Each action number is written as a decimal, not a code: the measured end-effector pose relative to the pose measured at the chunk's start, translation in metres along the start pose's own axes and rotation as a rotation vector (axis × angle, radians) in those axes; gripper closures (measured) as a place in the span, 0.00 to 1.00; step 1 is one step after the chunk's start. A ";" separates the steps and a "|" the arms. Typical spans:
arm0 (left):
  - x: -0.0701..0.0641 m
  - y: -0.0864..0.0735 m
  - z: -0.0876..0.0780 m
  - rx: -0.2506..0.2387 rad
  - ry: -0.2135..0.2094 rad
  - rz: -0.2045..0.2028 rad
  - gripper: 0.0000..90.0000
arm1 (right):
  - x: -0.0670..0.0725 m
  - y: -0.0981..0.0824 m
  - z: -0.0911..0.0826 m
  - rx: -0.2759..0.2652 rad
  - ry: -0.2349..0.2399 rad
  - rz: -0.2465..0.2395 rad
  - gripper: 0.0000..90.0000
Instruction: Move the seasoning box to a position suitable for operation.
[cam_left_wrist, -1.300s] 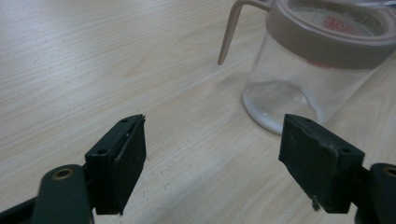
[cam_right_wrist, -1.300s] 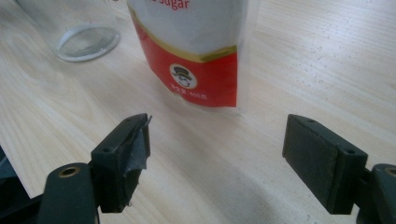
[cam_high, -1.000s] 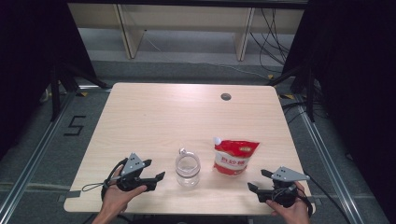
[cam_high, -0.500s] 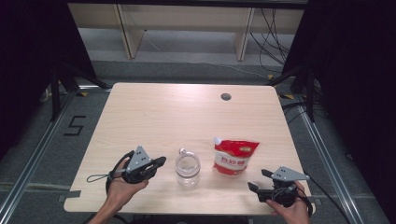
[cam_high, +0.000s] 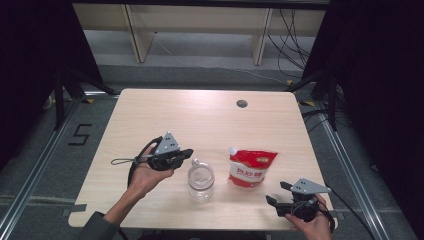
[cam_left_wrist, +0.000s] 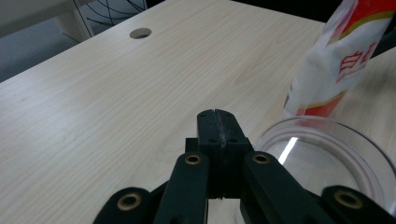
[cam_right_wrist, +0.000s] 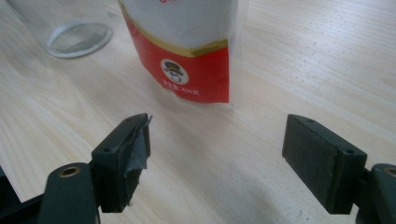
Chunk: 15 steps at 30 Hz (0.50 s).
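High view has the left gripper (cam_high: 184, 154) with jaws pressed together on nothing, just beside the clear round glass jar (cam_high: 201, 181) on the pale wooden counter (cam_high: 210, 120), while the right gripper (cam_high: 276, 200) sits jaws wide apart near the red-and-white plastic pouch (cam_high: 251, 168).

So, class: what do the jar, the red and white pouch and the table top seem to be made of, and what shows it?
Jar: clear glass or hard plastic; the table grain shows through it and its rim glints. Pouch: glossy printed plastic film, likely; it creases and shines. Table top: pale wood-look laminate, matt, with printed-looking grain.
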<state>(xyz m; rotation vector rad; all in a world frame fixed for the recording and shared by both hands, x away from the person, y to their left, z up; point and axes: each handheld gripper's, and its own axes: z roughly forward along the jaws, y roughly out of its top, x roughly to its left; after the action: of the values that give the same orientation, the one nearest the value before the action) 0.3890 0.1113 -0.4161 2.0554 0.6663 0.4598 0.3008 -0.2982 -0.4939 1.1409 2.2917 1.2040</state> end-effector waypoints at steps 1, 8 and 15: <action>0.000 0.003 0.005 0.009 -0.003 0.004 0.99 | -0.001 0.000 0.000 -0.005 -0.004 -0.008 0.27; 0.002 0.011 0.023 0.048 -0.055 -0.007 0.99 | -0.002 0.000 0.000 -0.004 -0.008 -0.015 0.27; 0.000 0.010 0.031 0.097 -0.061 0.010 0.99 | -0.002 0.000 0.000 -0.006 -0.011 -0.027 0.27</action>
<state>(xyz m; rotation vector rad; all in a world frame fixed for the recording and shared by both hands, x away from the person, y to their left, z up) 0.4091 0.0870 -0.4242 2.1563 0.6536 0.3748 0.3021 -0.2996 -0.4947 1.1086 2.2867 1.1909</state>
